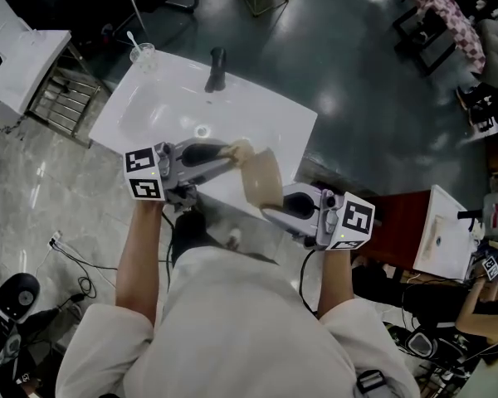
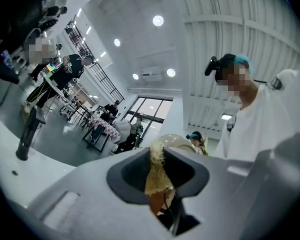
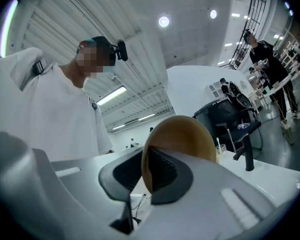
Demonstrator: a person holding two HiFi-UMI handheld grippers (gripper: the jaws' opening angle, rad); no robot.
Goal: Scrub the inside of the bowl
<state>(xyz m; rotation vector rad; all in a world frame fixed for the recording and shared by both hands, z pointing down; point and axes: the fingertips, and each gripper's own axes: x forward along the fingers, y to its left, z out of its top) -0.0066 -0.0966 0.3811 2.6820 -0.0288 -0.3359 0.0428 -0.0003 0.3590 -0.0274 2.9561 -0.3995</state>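
My right hand-held gripper (image 3: 146, 171) clamps the rim of a tan round bowl (image 3: 185, 134), held just ahead of my left hand-held gripper (image 2: 158, 176), which pinches a pale yellow fibrous scrubber (image 2: 157, 159).

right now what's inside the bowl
The left gripper holds a sponge in its jaws, seemingly just inside the upper rim of the bowl. The bowl stands on edge, so its wall hides the rest of the inside.
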